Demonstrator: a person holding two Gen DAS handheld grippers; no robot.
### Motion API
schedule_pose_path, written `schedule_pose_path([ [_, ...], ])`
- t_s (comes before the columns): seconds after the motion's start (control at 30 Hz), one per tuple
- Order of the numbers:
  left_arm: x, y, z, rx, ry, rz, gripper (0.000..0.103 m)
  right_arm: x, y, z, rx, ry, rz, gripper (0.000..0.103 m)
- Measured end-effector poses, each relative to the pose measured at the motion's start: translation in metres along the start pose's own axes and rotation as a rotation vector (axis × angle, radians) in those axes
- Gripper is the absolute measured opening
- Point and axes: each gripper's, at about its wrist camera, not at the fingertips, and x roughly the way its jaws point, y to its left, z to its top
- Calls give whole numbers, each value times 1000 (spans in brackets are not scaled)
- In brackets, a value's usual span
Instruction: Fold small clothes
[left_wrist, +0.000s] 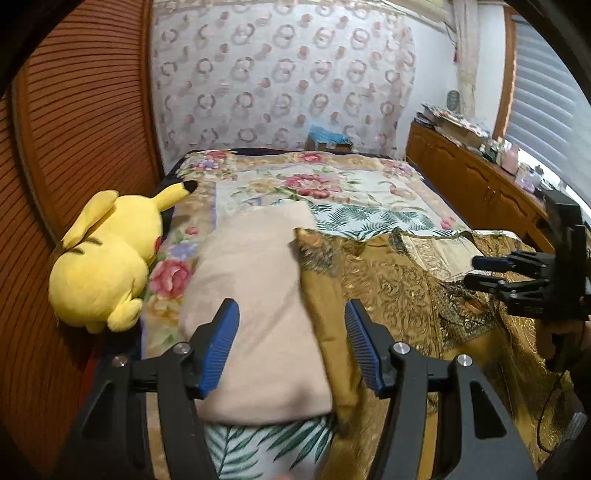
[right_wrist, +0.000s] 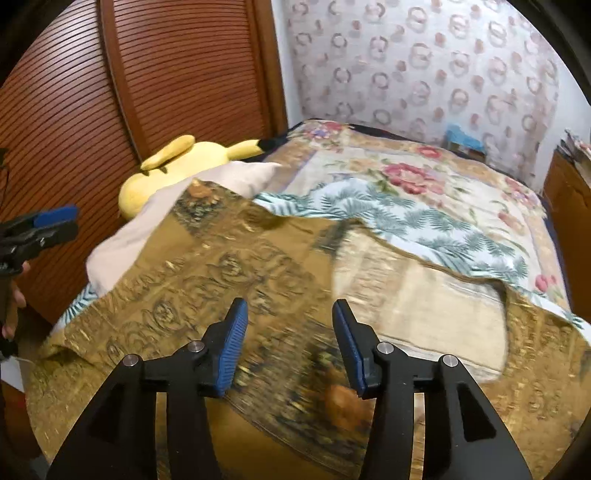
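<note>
Your left gripper (left_wrist: 291, 347) hangs with its jaws apart and nothing between the blue pads, above the seam where a beige folded cloth (left_wrist: 255, 306) meets the gold patterned cloth (left_wrist: 399, 291). Your right gripper (right_wrist: 290, 349) is also parted and holds nothing, poised over that gold cloth, which lies spread and rumpled across the near end of the bed (right_wrist: 461, 173) on a floral cover. A yellow plush toy (left_wrist: 103, 262) lies beside the beige cloth, against the wooden slatted door (left_wrist: 77, 110).
</note>
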Motion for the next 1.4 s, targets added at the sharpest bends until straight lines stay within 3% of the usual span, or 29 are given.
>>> schedule_pose_path([
  [0.17, 29, -13, 18, 43, 37, -26, 59, -22, -32, -17, -2, 4, -78, 51],
  [0.47, 85, -17, 32, 95, 129, -26, 57, -20, -87, -52, 50, 105, -167, 51],
  [0.6, 93, -15, 36, 89, 154, -44, 47, -19, -87, -64, 27, 88, -182, 52],
  [0.67, 95, -14, 37, 99, 166, -44, 33, -20, -88, -68, 36, 76, -180, 54],
  [0.7, 97, -15, 38, 105, 172, -49, 31, -20, -90, -68, 41, 75, -174, 54],
  [0.77, 99, -15, 39, 117, 177, -47, 11, -22, -92, -70, 48, 75, -167, 55],
  [0.83, 94, -14, 41, 115, 165, -69, 2, -22, -93, -70, 49, 76, -164, 55],
  [1.0, 71, -5, 58, 85, 75, -38, 1, -23, -93, -70, 51, 76, -162, 55],
  [1.23, 80, -4, 62, 126, 89, -1, 1, -24, -92, -69, 49, 76, -162, 55],
  [1.33, 75, -5, 59, 119, 80, -4, 9, -24, -92, -68, 49, 77, -163, 55],
  [1.4, 63, -7, 54, 116, 65, -12, 20, -24, -92, -68, 49, 76, -162, 55],
])
